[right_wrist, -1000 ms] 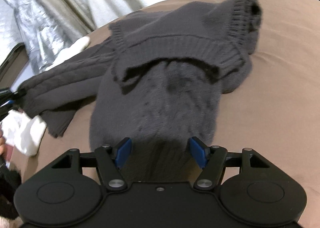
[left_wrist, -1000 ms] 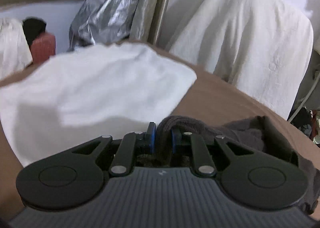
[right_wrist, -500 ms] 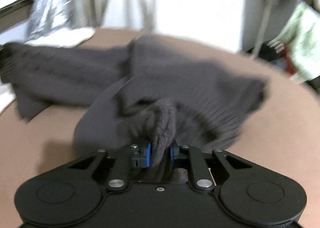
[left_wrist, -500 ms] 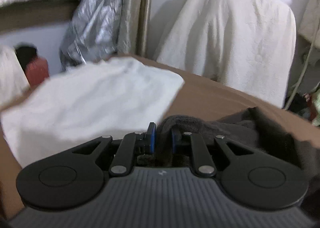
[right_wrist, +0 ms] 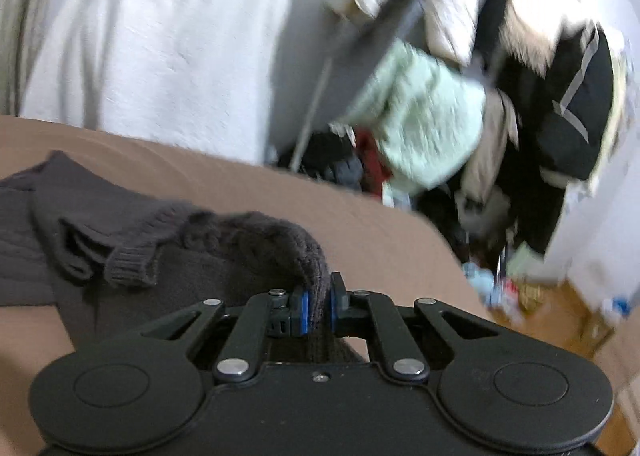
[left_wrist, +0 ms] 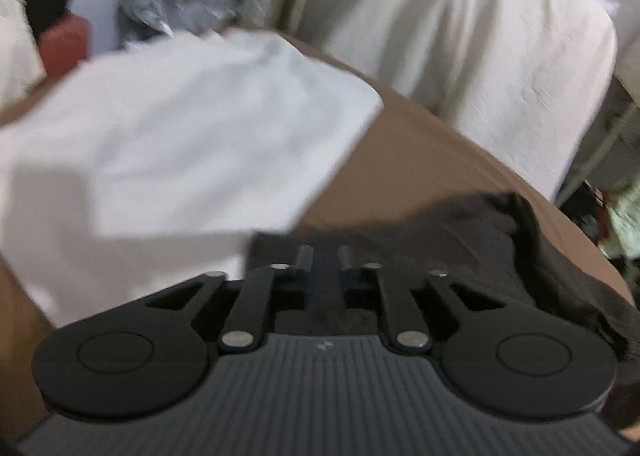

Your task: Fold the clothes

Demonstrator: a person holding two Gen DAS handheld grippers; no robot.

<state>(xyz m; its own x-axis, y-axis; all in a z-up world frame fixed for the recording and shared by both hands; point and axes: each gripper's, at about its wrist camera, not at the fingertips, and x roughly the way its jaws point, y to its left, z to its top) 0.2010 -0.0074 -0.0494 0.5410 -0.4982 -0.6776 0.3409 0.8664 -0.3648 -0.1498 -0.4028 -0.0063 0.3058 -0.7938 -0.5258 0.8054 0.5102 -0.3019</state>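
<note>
A dark grey knit sweater (right_wrist: 120,216) lies crumpled on the brown bed surface (right_wrist: 380,224). My right gripper (right_wrist: 318,306) is shut on a fold of the sweater, which arches up from the bed into the jaws. In the left wrist view my left gripper (left_wrist: 324,262) is over another part of the sweater (left_wrist: 460,240), with its jaws a narrow gap apart and dark knit between them. The view is blurred.
A folded white cloth (left_wrist: 180,144) lies on the bed to the left of the sweater. A cream-covered piece of furniture (left_wrist: 460,36) stands behind the bed. A heap of clothes and bags (right_wrist: 500,116) fills the right side beyond the bed edge.
My right gripper closed on the sweater and swung right, pulling the fold with it. My left gripper's jaws have parted slightly and the sweater edge now lies flatter under them.
</note>
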